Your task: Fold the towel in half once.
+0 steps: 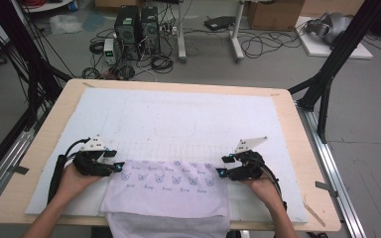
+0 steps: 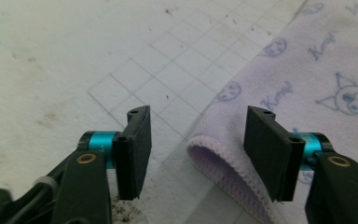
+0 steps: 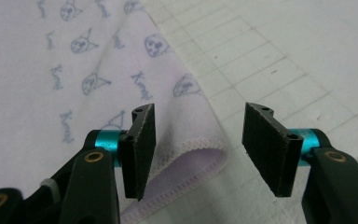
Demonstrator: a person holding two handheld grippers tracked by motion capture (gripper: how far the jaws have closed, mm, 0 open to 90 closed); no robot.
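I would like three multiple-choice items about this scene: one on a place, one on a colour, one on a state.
1. Where does the towel lie?
A. at the table's near edge, partly hanging over it
B. at the far edge
C. on the floor

2. What colour is the towel's print?
A. red
B. blue
C. green

3. How do the jaws of the left gripper stand?
A. shut on the towel
B. shut on nothing
C. open, with the towel's folded edge between them

Answers:
1 A: in the high view it spreads between the left gripper and the right gripper and drops over the near edge.
2 B: blue faces and words on pale lilac.
3 C: the pads stand clear of the cloth.
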